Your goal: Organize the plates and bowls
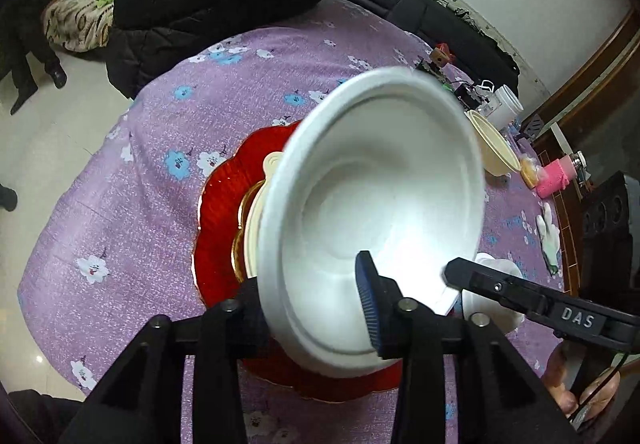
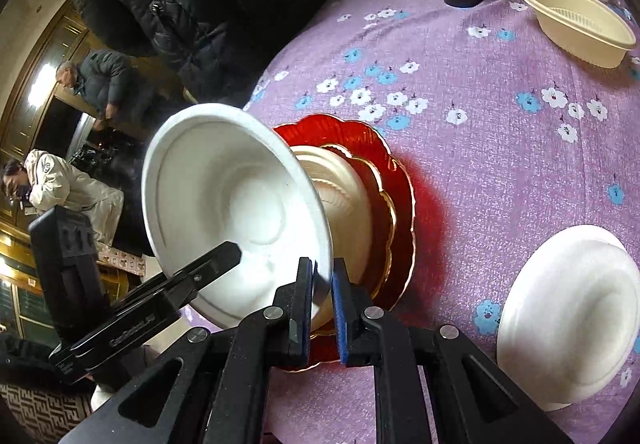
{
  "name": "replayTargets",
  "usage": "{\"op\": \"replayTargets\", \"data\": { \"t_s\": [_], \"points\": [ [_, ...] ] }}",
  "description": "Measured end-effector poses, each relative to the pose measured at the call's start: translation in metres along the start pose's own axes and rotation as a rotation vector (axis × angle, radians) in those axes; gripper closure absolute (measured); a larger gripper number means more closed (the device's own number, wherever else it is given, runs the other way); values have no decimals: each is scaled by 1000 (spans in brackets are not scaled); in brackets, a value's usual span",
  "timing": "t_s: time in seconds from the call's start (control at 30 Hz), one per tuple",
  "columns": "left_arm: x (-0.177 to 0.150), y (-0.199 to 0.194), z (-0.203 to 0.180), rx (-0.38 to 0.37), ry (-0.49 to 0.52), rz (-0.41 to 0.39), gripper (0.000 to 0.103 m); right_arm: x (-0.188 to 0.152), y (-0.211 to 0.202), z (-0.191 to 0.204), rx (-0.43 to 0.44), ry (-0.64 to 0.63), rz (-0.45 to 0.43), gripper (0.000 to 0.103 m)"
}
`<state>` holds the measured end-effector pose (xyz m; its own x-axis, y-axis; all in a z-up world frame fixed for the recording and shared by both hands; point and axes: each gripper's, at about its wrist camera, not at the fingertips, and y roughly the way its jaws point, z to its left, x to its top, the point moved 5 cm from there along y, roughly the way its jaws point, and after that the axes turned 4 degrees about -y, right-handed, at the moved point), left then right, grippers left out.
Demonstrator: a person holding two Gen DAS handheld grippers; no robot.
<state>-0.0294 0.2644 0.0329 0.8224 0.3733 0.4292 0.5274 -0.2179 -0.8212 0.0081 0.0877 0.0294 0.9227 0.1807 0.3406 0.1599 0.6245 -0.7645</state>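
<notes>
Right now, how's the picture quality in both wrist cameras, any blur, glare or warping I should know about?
Left wrist view: the white foam bowl is motion-blurred along its upper rim, its inside glares bright white, and the tablecloth bulges from fisheye warping. Right wrist view: the bowl is sharper, the red plate casts a red glow on the cloth, and the room behind is dim.

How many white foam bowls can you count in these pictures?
2. One white bowl is held tilted over the red plate by both claws; the second white bowl sits on the purple tablecloth. Others may be hidden.
</notes>
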Motion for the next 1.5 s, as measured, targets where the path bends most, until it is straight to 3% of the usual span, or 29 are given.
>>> {"op": "replayTargets", "data": {
  "t_s": [0.1,0.17,0.23,0.3,0.57,0.97,1.5],
  "points": [
    [0,-7,-1,0,13,-19,51,0,4,-2,-34,-7,-10,89],
    [1,-14,-1,16,22,-44,40,0,4,-3,-56,-22,-22,82],
    [1,-21,0,22,21,-74,38,0,4,-2,-108,-57,-43,62],
    [0,-27,1,24,21,-93,37,1,2,1,-141,-88,-73,55],
    [-9,-43,3,89,32,-170,31,2,-27,13,-160,-154,-203,55],
    [-34,-64,-44,307,246,-345,27,-24,-77,-36,-200,-55,-292,52],
    [-56,-55,-107,312,400,-342,25,-56,-127,-112,-248,93,-372,52]
  ]
}}
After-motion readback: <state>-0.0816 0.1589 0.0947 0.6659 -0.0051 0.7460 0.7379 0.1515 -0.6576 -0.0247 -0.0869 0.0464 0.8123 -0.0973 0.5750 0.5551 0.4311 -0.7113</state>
